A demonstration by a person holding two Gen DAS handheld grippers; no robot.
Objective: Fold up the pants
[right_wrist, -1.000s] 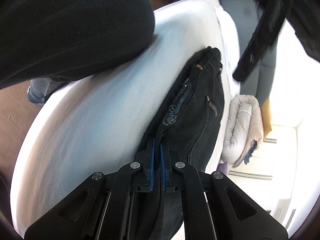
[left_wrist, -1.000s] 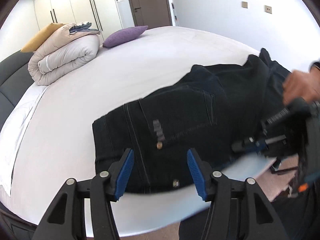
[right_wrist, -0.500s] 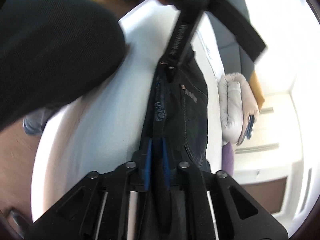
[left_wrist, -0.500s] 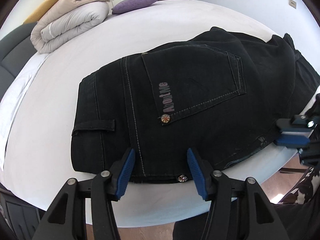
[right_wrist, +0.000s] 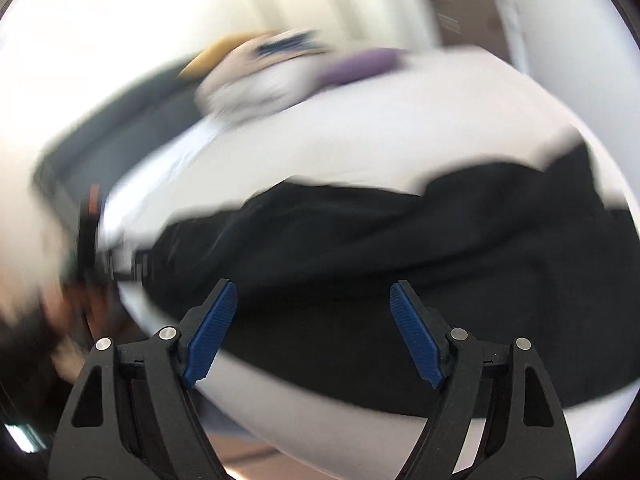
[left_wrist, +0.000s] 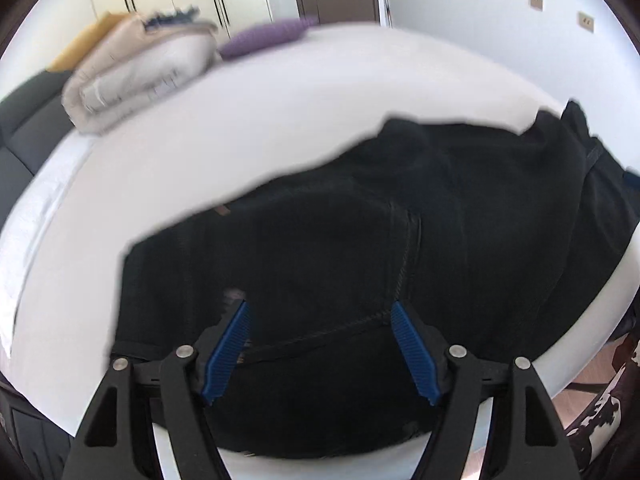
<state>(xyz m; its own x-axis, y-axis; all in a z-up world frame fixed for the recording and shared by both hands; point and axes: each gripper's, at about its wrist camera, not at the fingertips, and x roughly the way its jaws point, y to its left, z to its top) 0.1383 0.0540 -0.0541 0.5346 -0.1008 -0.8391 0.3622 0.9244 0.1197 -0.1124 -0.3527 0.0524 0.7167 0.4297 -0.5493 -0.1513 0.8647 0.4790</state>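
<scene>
The black pants [left_wrist: 360, 248] lie spread along the near edge of the white bed [left_wrist: 280, 112]. My left gripper [left_wrist: 320, 312] is open, its blue pads low over the waist end of the pants, with cloth between and under the jaws. My right gripper [right_wrist: 314, 292] is open and empty, just in front of the pants [right_wrist: 380, 240], which show blurred in the right wrist view. The left gripper body shows at the left of that view [right_wrist: 88, 248].
A rolled beige duvet [left_wrist: 136, 80] and a purple pillow [left_wrist: 268, 36] lie at the far side of the bed. A dark headboard [left_wrist: 24, 120] is at the left. Wooden floor [left_wrist: 580, 396] shows past the bed's near edge.
My right gripper has let go of the pants and opened, and has swung round fast. My left gripper has moved forward over the waist end.
</scene>
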